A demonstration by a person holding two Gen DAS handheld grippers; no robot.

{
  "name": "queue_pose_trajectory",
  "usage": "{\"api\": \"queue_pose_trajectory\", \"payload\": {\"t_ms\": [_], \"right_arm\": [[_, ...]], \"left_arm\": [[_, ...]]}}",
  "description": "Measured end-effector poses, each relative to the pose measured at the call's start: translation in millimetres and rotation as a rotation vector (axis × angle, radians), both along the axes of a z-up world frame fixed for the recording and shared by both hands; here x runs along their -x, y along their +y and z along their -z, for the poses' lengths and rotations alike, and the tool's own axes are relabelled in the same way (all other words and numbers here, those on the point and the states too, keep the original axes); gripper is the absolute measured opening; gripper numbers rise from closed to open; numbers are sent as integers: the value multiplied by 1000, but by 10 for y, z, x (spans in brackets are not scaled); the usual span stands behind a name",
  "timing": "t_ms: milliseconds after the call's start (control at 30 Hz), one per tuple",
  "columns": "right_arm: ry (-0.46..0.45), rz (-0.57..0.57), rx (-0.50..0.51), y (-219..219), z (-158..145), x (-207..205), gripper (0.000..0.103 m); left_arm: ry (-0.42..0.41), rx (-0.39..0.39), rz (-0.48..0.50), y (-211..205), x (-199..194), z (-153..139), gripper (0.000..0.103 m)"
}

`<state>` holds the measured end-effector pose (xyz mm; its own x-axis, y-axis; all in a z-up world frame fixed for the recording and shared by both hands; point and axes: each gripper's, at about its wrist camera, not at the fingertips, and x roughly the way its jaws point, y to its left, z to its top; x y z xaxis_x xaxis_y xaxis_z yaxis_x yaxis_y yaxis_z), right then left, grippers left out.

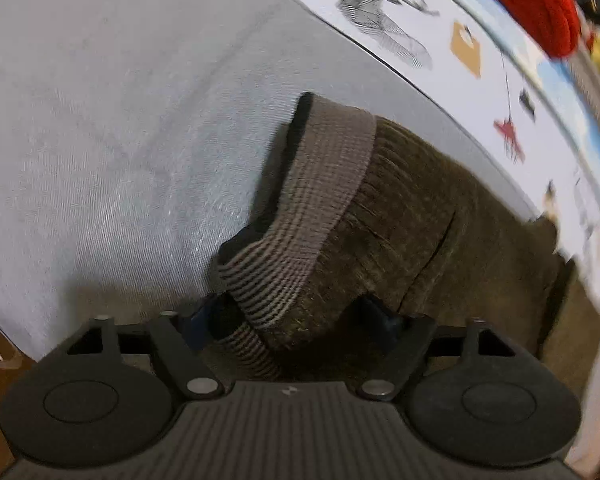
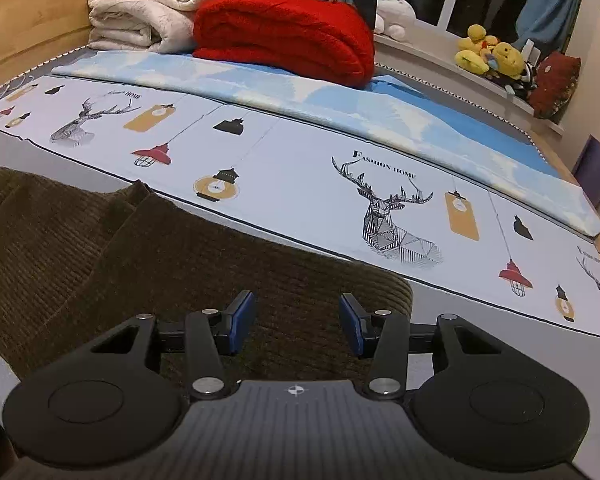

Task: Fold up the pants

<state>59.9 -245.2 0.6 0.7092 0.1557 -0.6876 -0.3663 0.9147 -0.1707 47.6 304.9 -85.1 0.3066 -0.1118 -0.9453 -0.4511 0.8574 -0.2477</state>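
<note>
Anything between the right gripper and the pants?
Nothing visible. The right gripper is open directly over the brown pants, with only fabric between its fingers. The red blanket sits far back on the bed.
</note>
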Motion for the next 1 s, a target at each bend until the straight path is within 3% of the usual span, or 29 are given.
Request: {"api": "queue_pose_trajectory", "payload": {"t_ms": [67,133,233,300,400,567,700,767,833,933,1000], "right_arm": [[2,1,-3,-3,3,4,49],[3,0,-4,-12,5,7,49],[8,2,-3,-18,16,10,49],[12,4,-7,-23,22,6,49],[19,7,-16,-19,25,9,49],[29,19,-27,-44,35,2,49],[48,59,-63,-134,33,-33,49],[59,98,-90,-202,33,-62,49],[72,141,-118,-281,38,-99,49],[96,202,-160,-390,65,-151,49],[104,222,-166,-431,86,-168,49]], "left_arm": [[-21,-49,23,-65,8,-79,59],[-68,-116,53,-166,30,-208,36],[-183,-187,99,-369,71,-451,25],[-265,-199,120,-499,92,-594,23],[-408,-144,193,-763,83,-791,22],[-630,-51,514,-1665,116,-1076,22],[-686,40,755,-2456,164,-1101,24],[-657,101,827,-2792,129,-1052,33],[-608,189,840,-3010,68,-967,42],[-607,229,778,-3076,34,-966,60],[-607,239,716,-2949,-27,-953,60]]}}
